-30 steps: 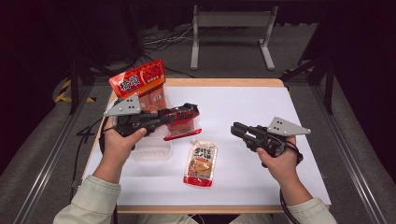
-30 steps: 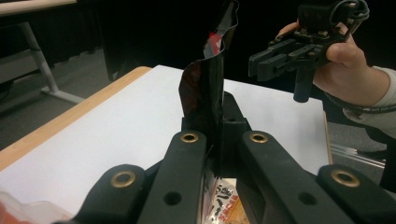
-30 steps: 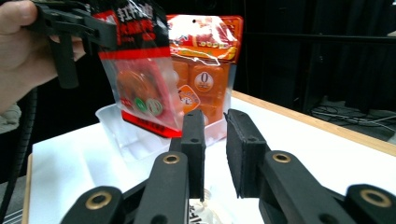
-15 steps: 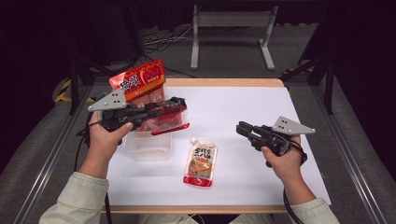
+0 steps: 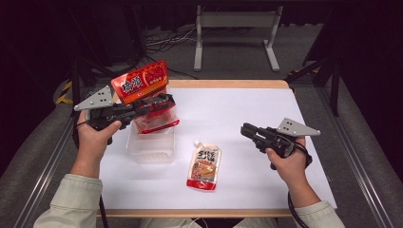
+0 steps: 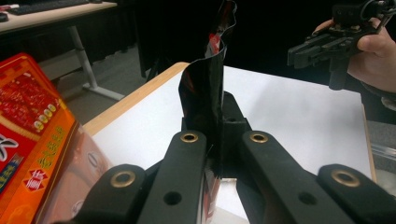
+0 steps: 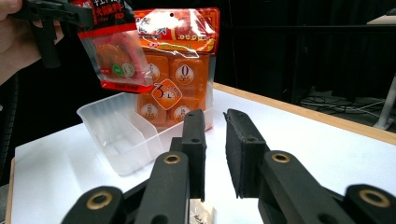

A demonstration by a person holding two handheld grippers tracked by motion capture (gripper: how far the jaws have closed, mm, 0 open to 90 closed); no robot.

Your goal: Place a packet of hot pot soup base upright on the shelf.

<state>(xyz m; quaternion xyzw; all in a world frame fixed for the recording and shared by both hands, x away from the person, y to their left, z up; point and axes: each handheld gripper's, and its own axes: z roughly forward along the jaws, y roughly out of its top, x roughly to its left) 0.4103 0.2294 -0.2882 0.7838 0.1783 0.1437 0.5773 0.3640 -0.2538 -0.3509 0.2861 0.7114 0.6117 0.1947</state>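
High view: the left gripper (image 5: pixel 161 102) is clenched on a small red snack packet (image 5: pixel 157 118), holding it in the air above the far end of a clear plastic tray (image 5: pixel 149 149) that sits on the left part of the white table (image 5: pixel 247 114). Left gripper view shows the packet's (image 6: pixel 208 93) thin edge pinched upright between the two black jaws. A big orange bag (image 5: pixel 141 81) stands in the far end of the tray, just behind the lifted packet; in the right gripper view this bag (image 7: pixel 175 60) rises out of the tray (image 7: pixel 116 135) with the packet (image 7: pixel 114 51) hanging in front of it. The right gripper (image 5: pixel 244 130) hovers over the right part of the table, its jaws slightly apart and grasping nothing. A spouted pouch (image 5: pixel 205 166) lies flat on the near middle of the table, between the tray and the right gripper.
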